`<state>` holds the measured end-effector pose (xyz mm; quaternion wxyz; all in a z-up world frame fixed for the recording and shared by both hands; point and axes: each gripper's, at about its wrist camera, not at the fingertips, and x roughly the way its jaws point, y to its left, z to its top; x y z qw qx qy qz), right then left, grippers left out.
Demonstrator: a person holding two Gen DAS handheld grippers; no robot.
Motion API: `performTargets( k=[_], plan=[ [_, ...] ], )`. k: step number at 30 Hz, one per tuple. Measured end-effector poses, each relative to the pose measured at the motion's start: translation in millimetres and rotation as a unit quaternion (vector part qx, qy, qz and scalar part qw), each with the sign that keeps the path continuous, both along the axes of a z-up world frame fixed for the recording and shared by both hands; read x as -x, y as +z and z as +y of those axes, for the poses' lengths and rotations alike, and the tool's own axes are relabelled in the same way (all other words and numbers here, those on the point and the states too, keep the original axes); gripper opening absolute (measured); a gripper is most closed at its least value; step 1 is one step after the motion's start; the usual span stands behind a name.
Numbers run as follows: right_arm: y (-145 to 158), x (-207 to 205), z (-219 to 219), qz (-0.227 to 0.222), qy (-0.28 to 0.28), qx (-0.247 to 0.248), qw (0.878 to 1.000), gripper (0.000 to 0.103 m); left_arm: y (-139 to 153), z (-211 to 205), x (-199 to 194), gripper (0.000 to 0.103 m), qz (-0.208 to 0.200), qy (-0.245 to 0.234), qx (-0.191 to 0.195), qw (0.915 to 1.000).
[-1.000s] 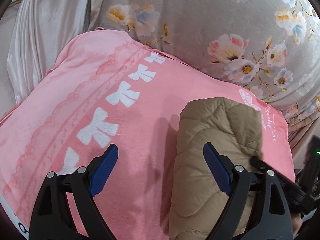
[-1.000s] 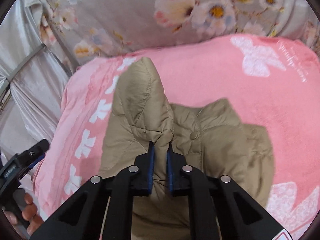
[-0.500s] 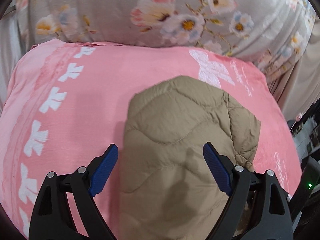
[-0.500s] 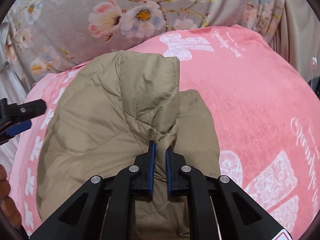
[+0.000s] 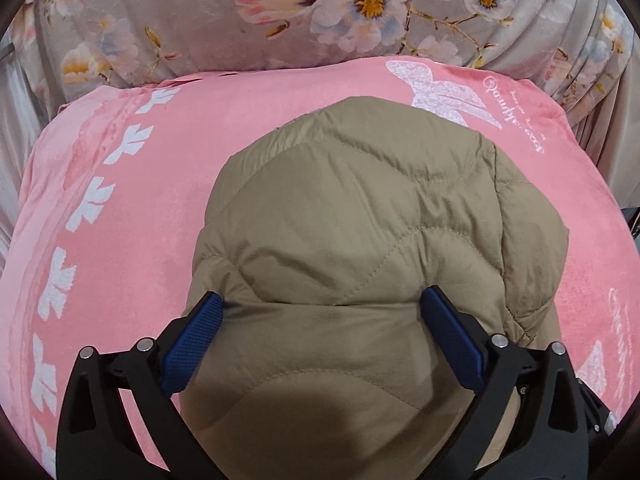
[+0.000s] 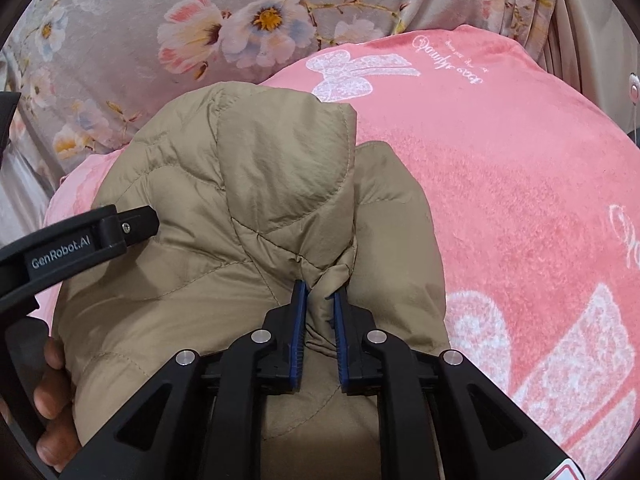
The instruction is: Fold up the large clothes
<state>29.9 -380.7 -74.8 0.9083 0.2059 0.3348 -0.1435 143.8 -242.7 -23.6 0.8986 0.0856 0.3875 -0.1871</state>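
A tan quilted jacket [image 5: 360, 232] lies folded in a thick bundle on a pink blanket [image 5: 120, 240]. My left gripper [image 5: 320, 308] is open, its blue pads on either side of the bundle's near part, low over it. In the right wrist view my right gripper [image 6: 320, 292] is shut on a pinched fold of the jacket [image 6: 240, 200] near its middle. The left gripper's black body [image 6: 72, 244] shows at the left of that view, resting on the jacket.
The pink blanket [image 6: 520, 200] with white bows covers a raised pad. A grey floral cloth [image 5: 320, 12] lies behind it, and it also shows in the right wrist view [image 6: 200, 28]. Beige curtain folds [image 5: 600, 60] hang at the far right.
My left gripper has swung right and come down over the jacket bundle, still open. My right gripper has kept its hold and moved the folded jacket toward the blanket's middle.
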Motion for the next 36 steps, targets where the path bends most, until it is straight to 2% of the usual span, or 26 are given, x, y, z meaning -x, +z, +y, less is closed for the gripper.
performTargets(
  k=[12, 36],
  plan=[
    [-14.9, -2.8, -1.6, -0.014, -0.003, 0.003, 1.000, 0.011, -16.9, -14.1, -1.9, 0.098, -0.021, 0.010, -0.016, 0.9996],
    [-23.7, -0.9, -3.3, -0.037, -0.013, 0.013, 0.999, 0.011, -31.3, -26.4, 0.4, 0.098, -0.069, 0.022, -0.038, 0.9967]
  ],
)
